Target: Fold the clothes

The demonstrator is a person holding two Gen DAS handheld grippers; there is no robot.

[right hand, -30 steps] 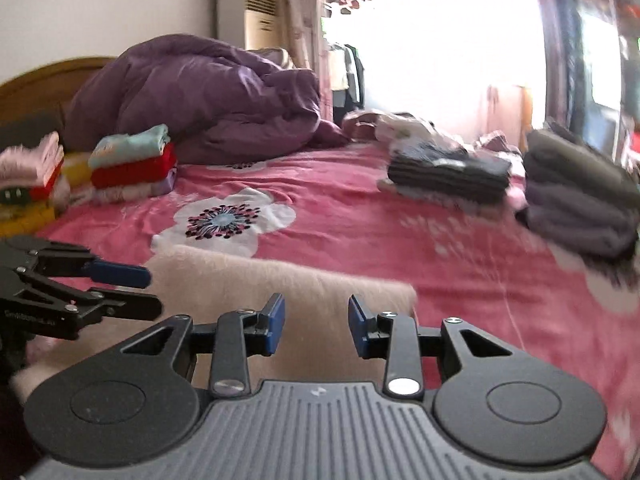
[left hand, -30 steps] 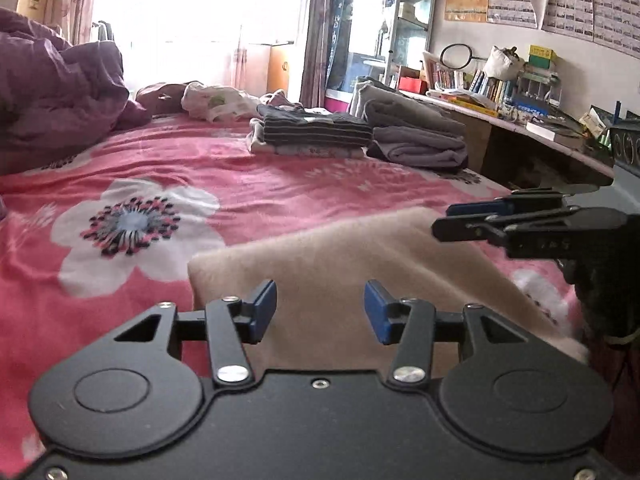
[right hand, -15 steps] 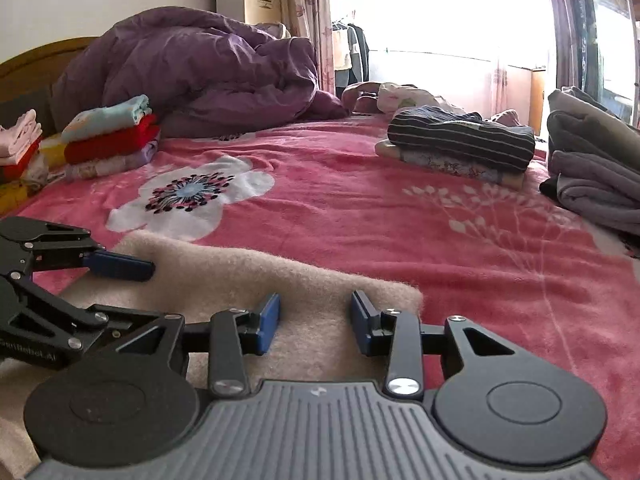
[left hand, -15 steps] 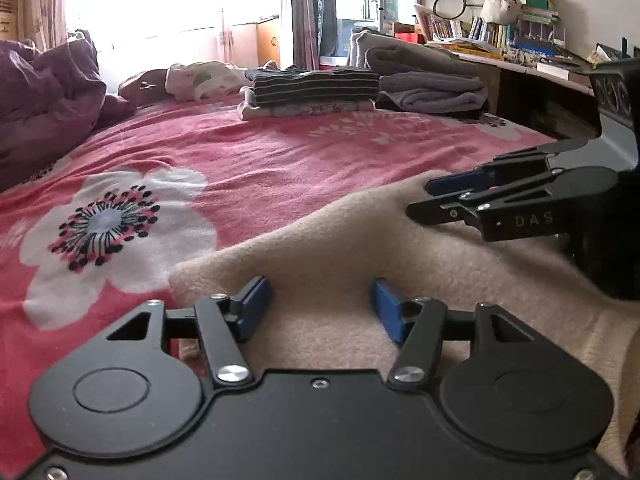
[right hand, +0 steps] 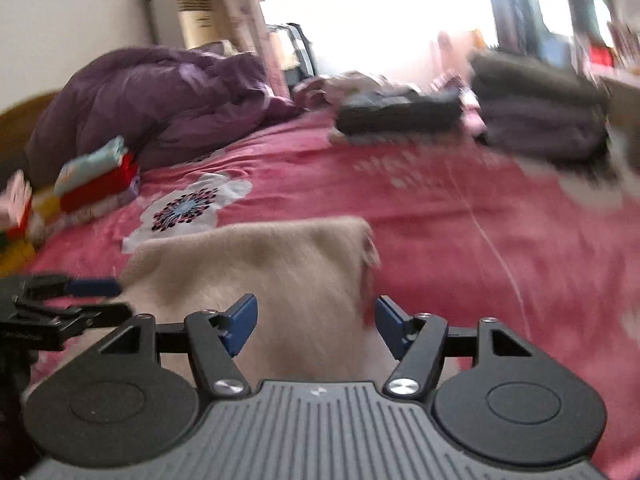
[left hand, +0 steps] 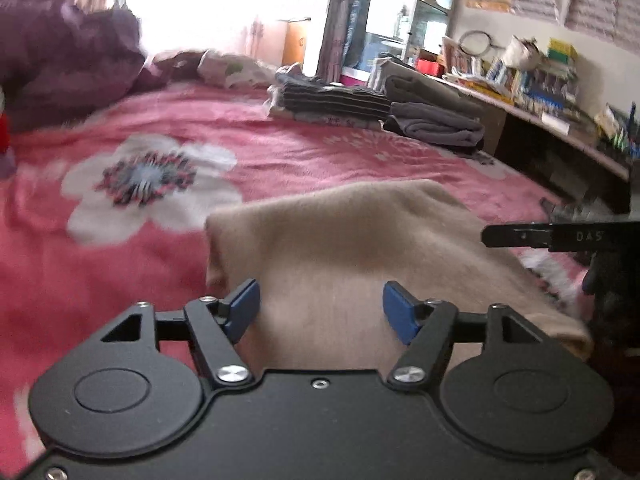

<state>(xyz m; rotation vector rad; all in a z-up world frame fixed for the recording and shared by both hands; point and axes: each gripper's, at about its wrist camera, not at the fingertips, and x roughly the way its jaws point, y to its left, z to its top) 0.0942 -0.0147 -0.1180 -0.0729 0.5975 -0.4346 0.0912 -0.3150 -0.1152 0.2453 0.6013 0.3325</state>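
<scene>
Our left gripper (left hand: 321,310) hangs with its blue pads wide apart and nothing between them, and our right gripper (right hand: 314,322) is spread the same way, holding nothing. Just ahead of both, the beige garment (left hand: 360,248) lies on the pink floral bedspread (left hand: 100,280), its near hem passing under the two sets of fingers. We judge its long axis runs side to side across us, each gripper poised near one end, neither clearly nearer. The left wrist view shows the cloth's left edge and the cluttered desk (left hand: 560,128); the right wrist view alone shows the cloth's right corner beside our right pad, plus the colourful folded stack (right hand: 96,176) and purple duvet (right hand: 160,96), though blurred.
</scene>
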